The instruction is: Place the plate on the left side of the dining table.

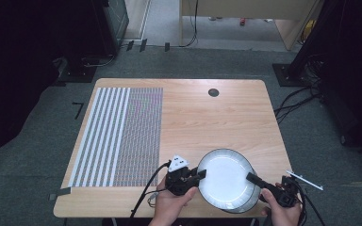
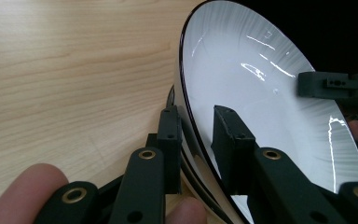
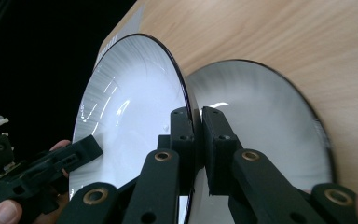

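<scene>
A white plate [image 1: 226, 176] with a dark rim is held up off the table near its front edge, tilted, between both grippers. My left gripper [image 1: 201, 174] is shut on its left rim; in the left gripper view one jaw lies under the plate [image 2: 261, 93] and one on its inner face. My right gripper [image 1: 250, 178] is shut on the opposite rim, its jaws [image 3: 199, 116] pinching the edge of the plate [image 3: 130, 102]. A second white plate [image 3: 261, 130] lies flat on the wood just below, its edge showing under the raised one [image 1: 250, 203].
A striped grey mat [image 1: 118, 136] covers the left part of the wooden table [image 1: 207, 117]. A black round grommet [image 1: 213, 92] sits at the back. A thin white stick [image 1: 306, 180] pokes out past the right edge. Cables lie on the floor at right.
</scene>
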Demonstrator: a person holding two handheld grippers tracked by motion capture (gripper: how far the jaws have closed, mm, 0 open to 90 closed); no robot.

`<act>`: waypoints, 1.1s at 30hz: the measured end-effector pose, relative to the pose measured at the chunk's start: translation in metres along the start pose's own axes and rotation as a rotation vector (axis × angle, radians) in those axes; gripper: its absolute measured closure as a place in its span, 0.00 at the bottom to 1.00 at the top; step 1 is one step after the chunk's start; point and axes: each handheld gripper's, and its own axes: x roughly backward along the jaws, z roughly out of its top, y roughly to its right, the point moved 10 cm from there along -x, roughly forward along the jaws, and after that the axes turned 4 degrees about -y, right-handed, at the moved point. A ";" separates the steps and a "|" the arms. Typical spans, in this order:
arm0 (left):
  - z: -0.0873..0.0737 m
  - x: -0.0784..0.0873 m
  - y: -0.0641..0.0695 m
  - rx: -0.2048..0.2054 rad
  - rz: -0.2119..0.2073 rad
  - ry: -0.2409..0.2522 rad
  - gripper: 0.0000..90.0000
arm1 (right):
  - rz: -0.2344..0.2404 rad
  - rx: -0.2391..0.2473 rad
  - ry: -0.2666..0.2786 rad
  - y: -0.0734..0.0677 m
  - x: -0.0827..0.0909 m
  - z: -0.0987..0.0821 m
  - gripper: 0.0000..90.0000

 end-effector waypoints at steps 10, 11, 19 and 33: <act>0.011 0.030 -0.020 0.007 0.014 0.038 0.83 | 0.004 0.055 -0.014 -0.036 -0.019 0.002 0.94; 0.011 0.030 -0.020 0.007 0.014 0.038 0.83 | 0.004 0.055 -0.014 -0.036 -0.019 0.002 0.94; 0.019 0.057 -0.047 0.062 0.020 0.083 0.85 | 0.009 0.089 -0.037 -0.069 -0.044 0.005 0.94; 0.043 0.113 -0.105 0.126 0.064 0.155 0.86 | 0.042 0.142 -0.069 -0.132 -0.102 0.012 0.94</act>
